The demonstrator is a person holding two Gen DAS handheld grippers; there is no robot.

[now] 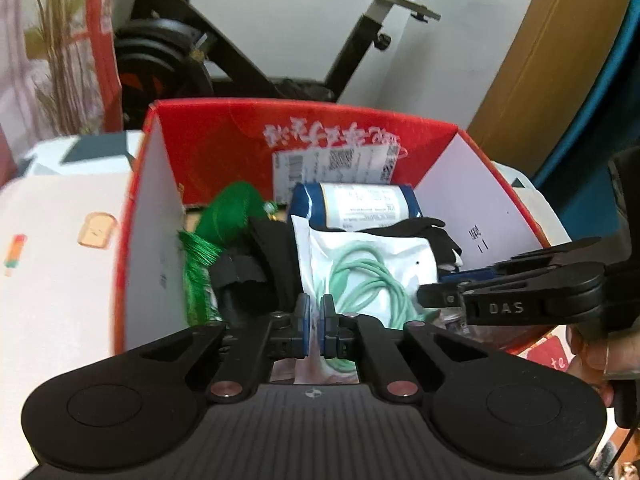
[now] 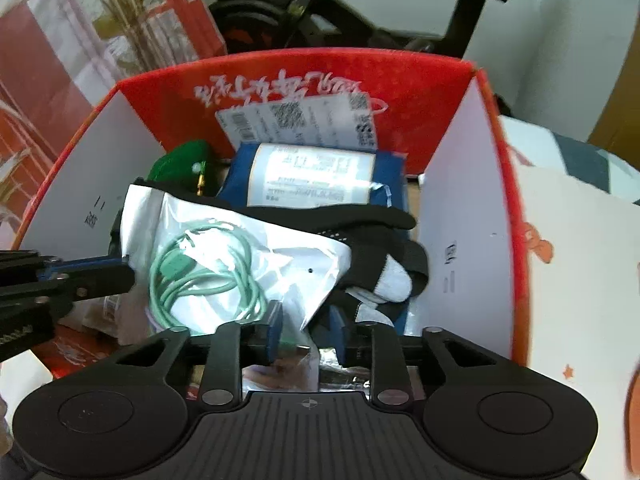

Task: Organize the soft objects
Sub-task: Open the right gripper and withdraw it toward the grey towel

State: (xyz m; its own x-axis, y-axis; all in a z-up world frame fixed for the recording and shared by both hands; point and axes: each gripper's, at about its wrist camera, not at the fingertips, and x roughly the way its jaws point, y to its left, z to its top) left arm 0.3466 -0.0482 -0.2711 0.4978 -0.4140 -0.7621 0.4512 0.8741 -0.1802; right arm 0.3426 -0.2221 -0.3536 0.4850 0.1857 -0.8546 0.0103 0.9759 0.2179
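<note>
A red cardboard box stands open and holds soft things. On top lies a clear plastic bag with a coiled mint-green cable inside. My left gripper is at the bag's near-left edge, its pads almost touching and seemingly pinching the film. My right gripper stands open, with the bag's near corner loose between its pads. A black-and-white glove lies against the bag's right side. Behind are a blue parcel and a green mesh item.
A black strap bundle lies left of the bag. The box rests on a white patterned cover. An exercise bike and a plant stand behind it. A hand holds the right gripper.
</note>
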